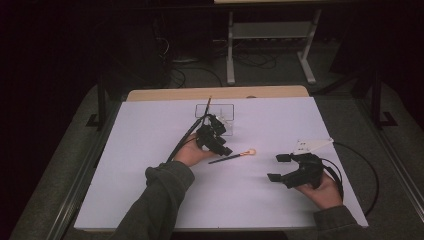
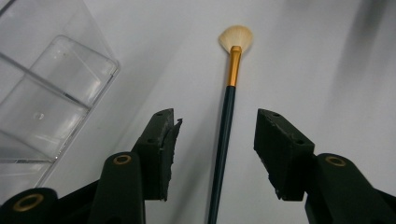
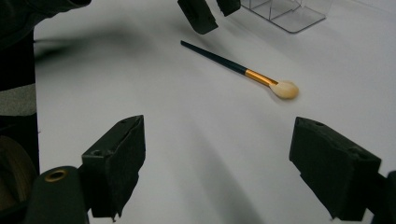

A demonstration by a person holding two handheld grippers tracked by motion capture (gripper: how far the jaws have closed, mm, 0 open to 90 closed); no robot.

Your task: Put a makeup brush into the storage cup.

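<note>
The left gripper (image 2: pixel 215 140) hangs over the white table (image 1: pixel 150 165) with its jaws partly open, one black pad (image 2: pixel 161 154) on each side of the dark handle of a fan brush (image 2: pixel 229 116) and neither pad touching it, so nothing is held yet. From that gripper's own view the brush runs straight up the gap between the jaws: the handle end lies nearest the tool, then the gold ferrule, then the pale fanned bristles farthest off. The long axis is thus in line with the gripper's reach and crosswise to its closing stroke, which I judge is the alignment a pinch on the handle needs; the handle sits a little nearer the left-hand pad, so that pad would likely meet it first. In the high view the fan brush (image 1: pixel 234 156) lies flat near the table's middle, bristles toward the right hand, with the left gripper (image 1: pixel 214 140) right over its handle end. A clear acrylic organizer (image 2: pixel 42 102) stands just beside it, apart from the brush. The right gripper (image 1: pixel 285 170) rests well apart, jaws wide and empty, so the left is plainly the nearer hand
</note>
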